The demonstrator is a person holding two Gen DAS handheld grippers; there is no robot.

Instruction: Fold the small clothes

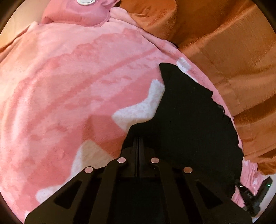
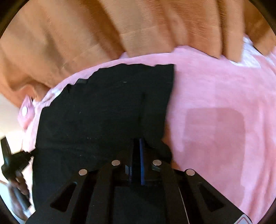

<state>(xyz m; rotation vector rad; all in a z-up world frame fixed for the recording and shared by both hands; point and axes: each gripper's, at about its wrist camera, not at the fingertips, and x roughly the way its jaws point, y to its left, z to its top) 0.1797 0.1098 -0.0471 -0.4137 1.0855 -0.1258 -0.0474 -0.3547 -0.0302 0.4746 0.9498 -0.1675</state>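
A black garment (image 1: 189, 112) lies on a pink fleece blanket (image 1: 69, 86), near its right edge. My left gripper (image 1: 138, 137) is shut on the near left edge of the black garment. In the right wrist view the black garment (image 2: 103, 106) spreads left and ahead, with a straight right edge. My right gripper (image 2: 138, 141) is shut on the near right corner of the black garment. The fingertips of both are partly hidden by dark cloth.
Orange curtain folds (image 1: 224, 43) hang close behind the blanket; they also show in the right wrist view (image 2: 86, 31). A pink pouch with a white cap (image 1: 82, 10) lies at the far end. The other gripper (image 2: 12, 160) shows at the left edge.
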